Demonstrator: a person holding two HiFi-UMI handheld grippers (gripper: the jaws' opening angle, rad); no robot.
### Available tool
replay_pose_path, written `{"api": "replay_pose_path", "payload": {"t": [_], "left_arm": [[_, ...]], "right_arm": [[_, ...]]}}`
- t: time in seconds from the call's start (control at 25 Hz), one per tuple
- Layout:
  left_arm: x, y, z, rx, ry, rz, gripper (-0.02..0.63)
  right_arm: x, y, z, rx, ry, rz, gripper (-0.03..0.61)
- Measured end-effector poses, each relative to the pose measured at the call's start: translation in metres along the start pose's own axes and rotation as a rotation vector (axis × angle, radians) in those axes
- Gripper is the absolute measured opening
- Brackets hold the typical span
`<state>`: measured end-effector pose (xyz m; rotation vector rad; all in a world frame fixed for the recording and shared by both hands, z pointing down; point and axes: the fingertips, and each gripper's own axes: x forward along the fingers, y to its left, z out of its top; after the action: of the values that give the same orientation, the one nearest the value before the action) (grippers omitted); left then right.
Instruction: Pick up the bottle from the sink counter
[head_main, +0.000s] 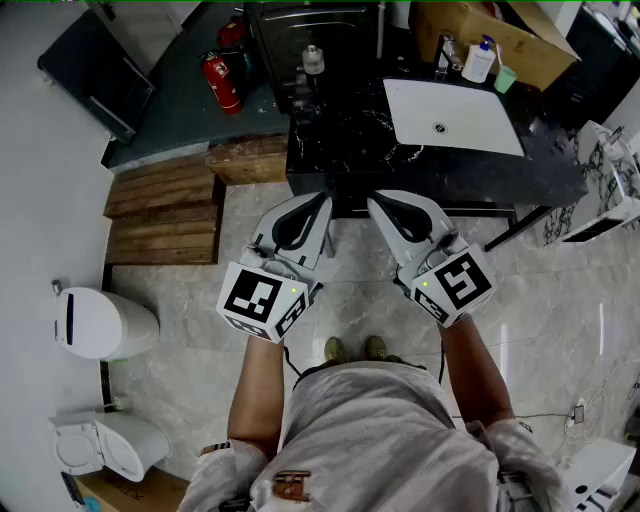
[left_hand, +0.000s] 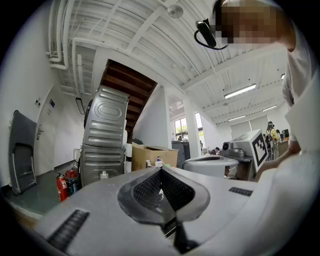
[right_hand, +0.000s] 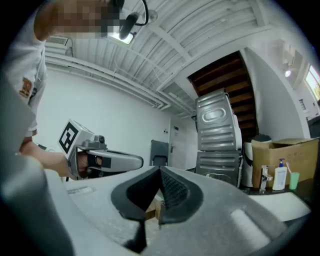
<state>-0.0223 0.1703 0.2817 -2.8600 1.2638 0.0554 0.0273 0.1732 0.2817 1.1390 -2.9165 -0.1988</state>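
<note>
Both grippers are level in front of me with nothing in either. The left gripper (head_main: 321, 198) has its jaws pressed together, and the right gripper (head_main: 376, 201) is the same, tips meeting on air. Just ahead of both tips is the black counter (head_main: 340, 150). The white sink (head_main: 455, 115) lies ahead and to the right of my right gripper.

Two bottles stand at the far edge. The pump bottle (head_main: 480, 62) is upright beyond the sink, far off to my right gripper's right, beside a green cup (head_main: 505, 79) and the tap (head_main: 444, 52). A capped bottle (head_main: 313, 60) stands straight ahead of my left gripper, well apart from it. Which one is meant, I can't tell.

Either looks like light plastic: smooth, probably slippery if wet, and a bit squashy. I'd open wide and take the body at mid-height, below the top, squeezing gently.
</note>
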Motion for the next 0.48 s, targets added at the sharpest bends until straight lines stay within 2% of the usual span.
{"api": "replay_pose_path", "payload": {"t": [0.48], "left_arm": [[-0.001,0.011,-0.001,-0.006,-0.007,-0.001,0.001]], "right_arm": [[0.009,-0.001,-0.003,0.007,0.008,-0.004,0.000]]}}
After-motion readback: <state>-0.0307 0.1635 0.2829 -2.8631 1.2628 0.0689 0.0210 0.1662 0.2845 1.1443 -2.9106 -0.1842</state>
